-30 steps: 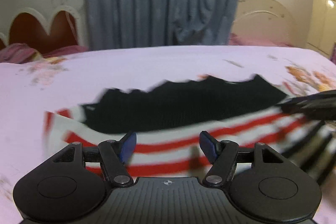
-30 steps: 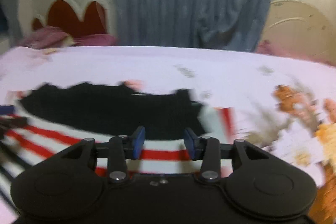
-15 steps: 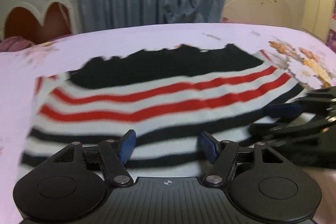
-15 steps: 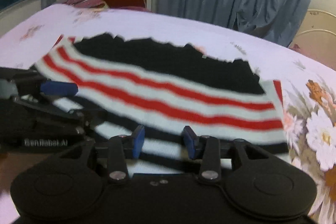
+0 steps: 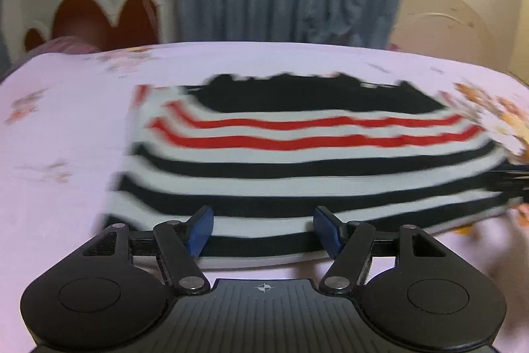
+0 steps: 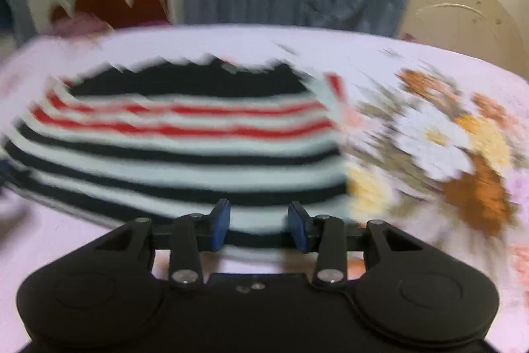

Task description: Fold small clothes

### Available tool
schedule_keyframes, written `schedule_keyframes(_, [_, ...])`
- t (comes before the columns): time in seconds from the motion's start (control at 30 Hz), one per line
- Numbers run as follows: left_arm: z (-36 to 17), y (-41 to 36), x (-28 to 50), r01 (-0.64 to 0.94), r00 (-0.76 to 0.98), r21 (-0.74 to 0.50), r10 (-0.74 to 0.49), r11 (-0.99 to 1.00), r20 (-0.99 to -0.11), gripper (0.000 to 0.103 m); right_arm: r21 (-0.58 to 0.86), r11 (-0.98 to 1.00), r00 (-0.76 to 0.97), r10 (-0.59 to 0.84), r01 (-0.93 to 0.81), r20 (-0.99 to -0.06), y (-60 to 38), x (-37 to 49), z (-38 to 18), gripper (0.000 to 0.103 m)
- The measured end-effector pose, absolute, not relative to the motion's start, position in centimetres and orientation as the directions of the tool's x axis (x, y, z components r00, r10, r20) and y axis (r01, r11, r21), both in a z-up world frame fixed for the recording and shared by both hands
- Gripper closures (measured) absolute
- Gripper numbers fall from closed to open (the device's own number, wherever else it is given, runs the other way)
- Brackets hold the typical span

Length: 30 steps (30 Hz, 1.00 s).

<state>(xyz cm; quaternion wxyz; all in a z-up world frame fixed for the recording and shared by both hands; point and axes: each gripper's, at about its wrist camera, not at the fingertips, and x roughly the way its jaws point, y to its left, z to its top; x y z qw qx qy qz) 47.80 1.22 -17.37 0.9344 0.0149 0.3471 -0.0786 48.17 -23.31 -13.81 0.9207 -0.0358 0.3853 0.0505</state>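
Striped sweater (image 5: 304, 161) lies flat on the bed (image 5: 66, 128), near hem facing us. We read it as a soft, light, floppy knit that will sag and bunch. Left hand-held gripper (image 5: 263, 232) released over the near hem; right hand-held gripper (image 6: 259, 225) likewise, empty. We'd pinch the near hem corners, left then right.

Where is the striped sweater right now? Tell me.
The striped sweater lies flat on the floral bedsheet, just ahead of both open grippers, left gripper and right gripper, in both wrist views.
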Motion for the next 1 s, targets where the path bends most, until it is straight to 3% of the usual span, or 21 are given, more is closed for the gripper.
schedule_keyframes(0.07, [-17.6, -0.9, 47.9, 0.176, 0.731, -0.038, -0.156, 0.984, -0.664, 0.037, -0.02, 0.984, 0.678, 0.108, -0.179, -0.727, -20.6, 48.4, -14.4, 0.064])
schedule_keyframes(0.13, [-18.4, -2.0, 48.2, 0.166, 0.71, -0.039, -0.147, 0.985, -0.689, 0.029, -0.053, 0.978, 0.646, 0.091, -0.201, -0.758, -18.9, 48.9, -16.0, 0.062])
schedule_keyframes(0.23, [-17.8, -1.5, 47.7, 0.157, 0.724, -0.036, -0.139, 0.987, -0.676, 0.029, -0.08, 0.974, 0.648, 0.08, -0.214, -0.757, -18.7, 48.5, -16.1, 0.062])
schedule_keyframes(0.43, [-17.8, 5.6, 47.5, 0.0, 0.753, 0.001, 0.0, 1.0, -0.658, 0.029, -0.078, 0.997, 0.691, -0.037, -0.029, -0.722, -25.4, 47.5, -14.3, 0.063])
schedule_keyframes(0.6, [-17.9, 5.5, 47.7, 0.027, 0.748, 0.027, -0.003, 0.999, -0.664, 0.03, -0.069, 0.998, 0.656, -0.056, 0.006, -0.752, -27.4, 47.6, -15.1, 0.072])
schedule_keyframes(0.67, [-18.1, 5.4, 47.8, 0.029, 0.739, 0.029, -0.001, 0.999, -0.674, 0.03, -0.064, 0.998, 0.688, -0.059, 0.019, -0.723, -27.4, 47.0, -14.3, 0.072])
schedule_keyframes(0.77, [-18.4, 5.5, 47.9, 0.033, 0.735, 0.03, -0.004, 0.999, -0.678, 0.03, -0.072, 0.997, 0.645, -0.077, 0.033, -0.76, -28.1, 47.3, -15.6, 0.072])
schedule_keyframes(1.0, [-18.5, 5.8, 47.7, 0.037, 0.738, 0.022, -0.013, 0.999, -0.675, 0.03, -0.068, 0.997, 0.655, -0.078, 0.041, -0.751, -27.9, 47.2, -14.9, 0.071])
